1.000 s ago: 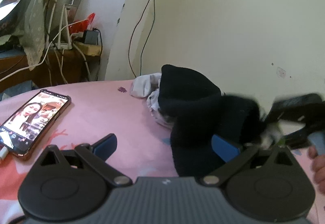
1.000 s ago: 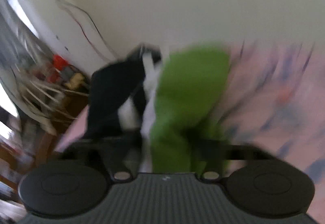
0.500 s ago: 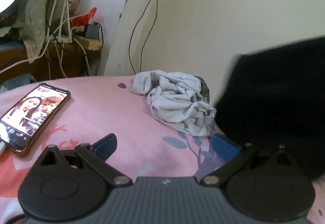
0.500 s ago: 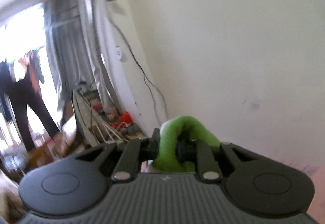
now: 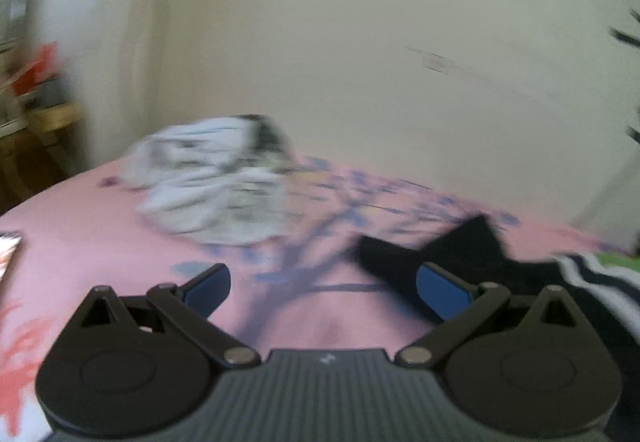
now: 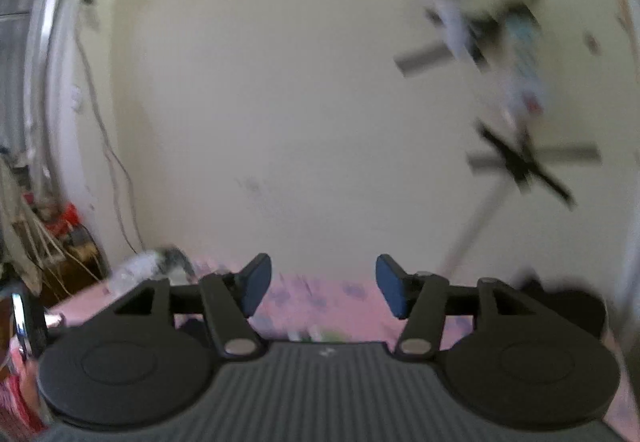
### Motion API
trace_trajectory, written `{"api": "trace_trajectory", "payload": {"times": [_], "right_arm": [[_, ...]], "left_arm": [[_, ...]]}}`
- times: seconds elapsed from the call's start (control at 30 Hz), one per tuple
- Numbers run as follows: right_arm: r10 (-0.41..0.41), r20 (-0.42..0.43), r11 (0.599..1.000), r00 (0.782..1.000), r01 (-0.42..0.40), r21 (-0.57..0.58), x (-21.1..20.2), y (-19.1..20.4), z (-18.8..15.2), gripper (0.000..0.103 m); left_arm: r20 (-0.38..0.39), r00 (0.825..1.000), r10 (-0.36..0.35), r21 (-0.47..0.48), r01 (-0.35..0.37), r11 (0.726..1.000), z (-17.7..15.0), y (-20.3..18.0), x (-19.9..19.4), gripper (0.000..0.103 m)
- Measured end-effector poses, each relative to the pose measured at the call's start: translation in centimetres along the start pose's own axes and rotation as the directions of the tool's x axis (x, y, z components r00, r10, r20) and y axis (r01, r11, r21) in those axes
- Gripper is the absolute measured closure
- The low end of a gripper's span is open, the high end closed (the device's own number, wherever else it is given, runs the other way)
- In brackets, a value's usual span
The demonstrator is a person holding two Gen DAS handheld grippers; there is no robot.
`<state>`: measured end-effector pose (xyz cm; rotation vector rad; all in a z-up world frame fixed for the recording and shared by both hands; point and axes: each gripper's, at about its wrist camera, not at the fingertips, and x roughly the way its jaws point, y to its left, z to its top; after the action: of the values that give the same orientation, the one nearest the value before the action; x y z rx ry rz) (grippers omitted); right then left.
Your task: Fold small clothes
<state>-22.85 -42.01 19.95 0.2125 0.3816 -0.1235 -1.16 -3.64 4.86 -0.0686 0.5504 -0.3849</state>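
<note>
A black, white-striped and green garment point(image 5: 480, 254) lies spread on the pink sheet point(image 5: 100, 226) at the right, just beyond my left gripper's right finger. My left gripper point(image 5: 322, 284) is open and empty, low over the sheet. A crumpled grey-white garment point(image 5: 216, 185) lies farther back at the left; it also shows in the right wrist view point(image 6: 152, 266). My right gripper point(image 6: 318, 284) is open and empty, raised and pointing at the wall. A bit of green point(image 6: 332, 334) shows under it. Both views are blurred.
A phone edge point(image 5: 8, 248) lies at the far left of the sheet. A tripod stand with a device point(image 6: 516, 109) stands at the right against the cream wall. Cables and clutter point(image 6: 52, 238) fill the left corner beside the bed.
The right gripper has let go of the green part of the garment and opened. The black garment has dropped from the air onto the sheet. Both grippers are moving fast.
</note>
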Motion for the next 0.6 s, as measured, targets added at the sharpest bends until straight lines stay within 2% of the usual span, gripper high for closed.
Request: {"api": "trace_trajectory", "payload": {"times": [0.07,0.1,0.13,0.17,0.2,0.23,0.27,0.33,0.43,0.53,0.57,0.6], "right_arm": [[-0.046,-0.049,0.998,0.998,0.048,0.034,0.4,-0.8,-3.8,0.050],[-0.062,-0.078,0.996,0.995,0.067,0.061,0.4,-1.7,-5.5,0.049],[-0.070,-0.116,0.992,0.991,0.082,0.100,0.5,-2.7,-7.3,0.048],[-0.072,-0.149,0.987,0.986,0.092,0.132,0.8,-3.1,-8.6,0.048],[-0.079,-0.189,0.981,0.979,0.110,0.160,1.1,-3.3,-10.0,0.048],[-0.097,-0.223,0.975,0.970,0.138,0.175,1.3,-3.9,-11.4,0.048],[-0.116,-0.241,0.971,0.964,0.160,0.176,1.1,-4.1,-12.1,0.048],[-0.128,-0.261,0.969,0.957,0.176,0.173,1.3,-4.7,-13.4,0.047],[-0.095,-0.243,0.965,0.965,0.149,0.214,1.9,-5.9,-13.4,0.044],[-0.039,-0.190,0.964,0.981,0.087,0.251,2.4,-6.3,-12.1,0.042],[-0.014,-0.178,0.963,0.984,0.061,0.263,2.9,-6.4,-11.8,0.041],[0.012,-0.167,0.961,0.986,0.035,0.273,3.4,-6.3,-11.6,0.041]], "left_arm": [[-0.059,0.996,-0.069,0.039,0.071,0.997,0.2,-2.8,1.3,0.001],[-0.110,0.989,-0.095,0.065,0.103,0.993,0.3,-4.3,2.3,0.006],[-0.160,0.981,-0.107,0.090,0.123,0.988,0.1,-5.7,3.2,0.016],[-0.221,0.969,-0.110,0.111,0.137,0.984,-0.2,-6.9,4.4,0.053],[-0.290,0.951,-0.103,0.124,0.144,0.982,-0.6,-8.1,5.7,0.069],[-0.300,0.949,-0.096,0.123,0.138,0.983,-0.9,-8.6,5.8,0.074],[-0.281,0.955,-0.092,0.133,0.134,0.982,-0.8,-8.9,5.3,0.092],[-0.258,0.955,-0.147,0.127,0.184,0.975,0.2,-8.6,2.9,0.093],[-0.166,0.925,-0.342,0.053,0.354,0.934,2.8,-5.0,-4.2,0.094],[-0.066,0.889,-0.453,0.056,0.457,0.888,3.7,-0.4,-13.1,0.094],[-0.046,0.880,-0.473,0.066,0.476,0.877,3.7,0.8,-15.6,0.094],[-0.024,0.877,-0.479,0.092,0.479,0.873,3.3,2.2,-18.6,0.090]]}}
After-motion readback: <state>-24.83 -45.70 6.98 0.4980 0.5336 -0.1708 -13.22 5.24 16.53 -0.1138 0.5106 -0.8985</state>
